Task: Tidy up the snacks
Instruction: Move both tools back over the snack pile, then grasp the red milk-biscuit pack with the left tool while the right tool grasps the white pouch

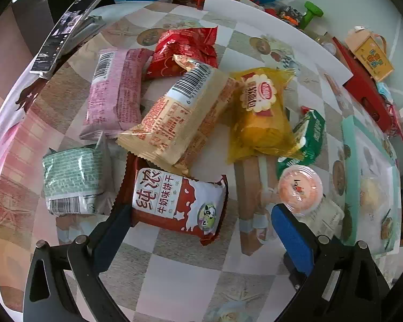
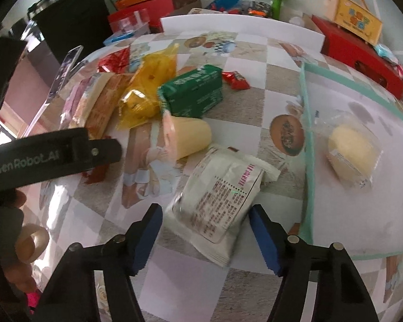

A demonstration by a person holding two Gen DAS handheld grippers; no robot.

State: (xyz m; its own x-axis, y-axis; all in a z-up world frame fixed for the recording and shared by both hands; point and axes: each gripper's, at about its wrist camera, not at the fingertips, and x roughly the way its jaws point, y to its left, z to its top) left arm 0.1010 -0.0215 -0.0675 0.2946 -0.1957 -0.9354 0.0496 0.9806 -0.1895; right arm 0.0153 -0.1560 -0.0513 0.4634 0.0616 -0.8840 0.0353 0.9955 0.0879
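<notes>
I see the table [image 2: 255,53] under a checkered cloth, with a mint tray [image 2: 307,161] at its right edge holding a wrapped pale bun [image 2: 352,151]. Snacks are heaped toward the left half: a beige pack [image 1: 180,118], a pink pack [image 1: 112,91], a yellow bag [image 1: 260,118], a red bag [image 1: 185,48] toward the far edge, a green-brick pack [image 1: 72,179] and a green box [image 2: 193,94]. My left gripper [image 1: 201,222] stands wide around a red-and-white biscuit pack [image 1: 180,201]; whether the left pad touches it I cannot tell. My right gripper [image 2: 205,238] straddles a white pack [image 2: 223,201] just beside the tray's left wall; its right pad meets the pack, the left stands clear. A jelly cup [image 2: 188,136] lies tipped beside it.
</notes>
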